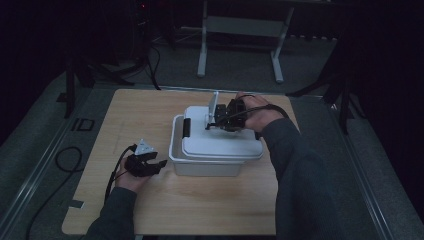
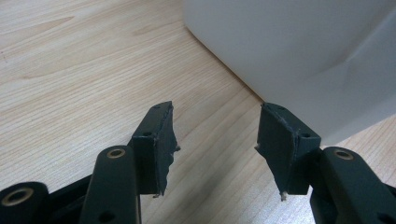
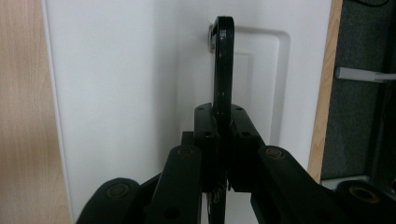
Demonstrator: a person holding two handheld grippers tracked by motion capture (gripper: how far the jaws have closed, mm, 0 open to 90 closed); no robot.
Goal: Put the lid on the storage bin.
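A white plastic box [image 1: 207, 167] with a white lid [image 1: 220, 142] stands in the middle of the wooden table [image 1: 150, 110]. A slim black handle [image 3: 223, 60] stands upright from the lid [image 3: 121, 93]. My right gripper [image 3: 223, 122] is shut on this handle, reaching in over the lid's far part [image 1: 222, 120]. A black latch [image 1: 186, 127] sits on the box's left end. My left gripper [image 1: 159, 165] rests low beside the box's left front corner, open, with bare wood between its pads [image 2: 156, 140]. The box wall [image 2: 299, 51] rises just beyond its right jaw [image 2: 215, 126].
Bare wood lies to the left of the box and in front of it. The table's front edge [image 1: 170, 232] is near the person's sleeves. A cable [image 1: 65, 160] loops on the floor at the left. A white metal frame [image 1: 240, 30] stands behind the table.
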